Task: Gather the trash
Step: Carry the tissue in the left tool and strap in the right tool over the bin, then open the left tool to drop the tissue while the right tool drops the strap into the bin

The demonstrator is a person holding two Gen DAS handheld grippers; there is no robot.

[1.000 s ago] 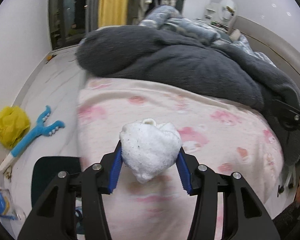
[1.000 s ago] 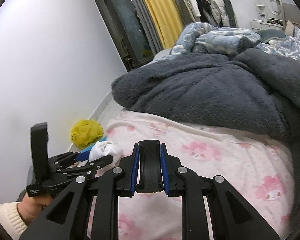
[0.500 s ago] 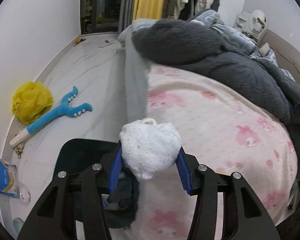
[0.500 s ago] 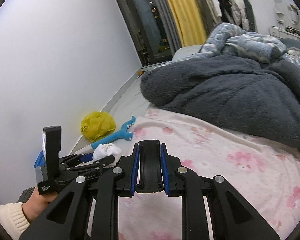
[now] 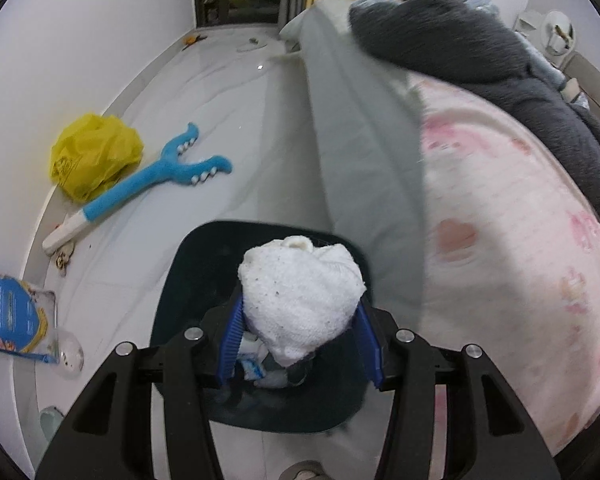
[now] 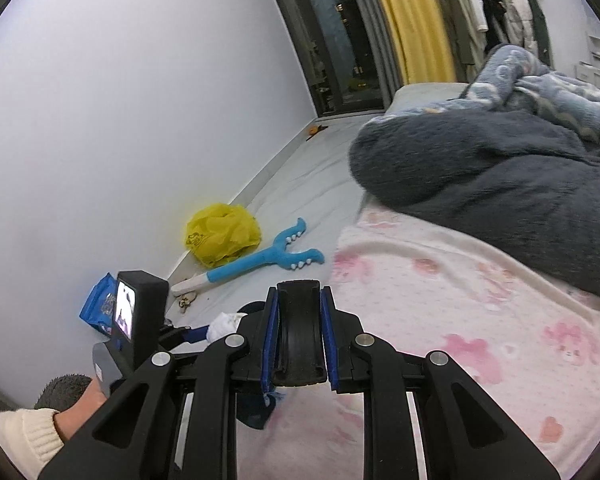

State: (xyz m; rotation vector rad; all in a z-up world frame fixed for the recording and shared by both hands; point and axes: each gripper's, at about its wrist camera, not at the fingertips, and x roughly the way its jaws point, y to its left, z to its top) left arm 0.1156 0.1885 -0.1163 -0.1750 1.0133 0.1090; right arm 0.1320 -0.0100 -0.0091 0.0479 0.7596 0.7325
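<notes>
The left gripper (image 5: 300, 330) pinches a crumpled white tissue wad (image 5: 300, 296) between its blue pads, one pad pressed into each side of the wad. The wad hangs directly above the open mouth of a dark bin (image 5: 188, 264) that stands on the pale floor (image 5: 204, 100) just beside the bed. Inside the bin, under the wad, lie some scraps in white and blue, though they are too shadowed to name.

The right gripper (image 6: 299, 340) has its blue pads pressed against a black curved piece (image 6: 300, 332) held upright between them; what that piece is cannot be told from this view. It hovers over the pink patterned blanket (image 6: 460, 320) on the bed. In the right wrist view the left gripper shows at the lower left, with the white wad (image 6: 224, 324) at its tip and the person's left hand (image 6: 80, 412) in a cream cuff below it.

On the floor near the wall lie a crumpled yellow plastic bag (image 5: 94, 156) and, touching it, a blue forked toy with a white handle (image 5: 152, 184). A blue printed packet (image 5: 12, 320) lies closer in along the wall. A dark grey fleece blanket (image 5: 480, 52) is heaped on the bed beyond the pink one.
</notes>
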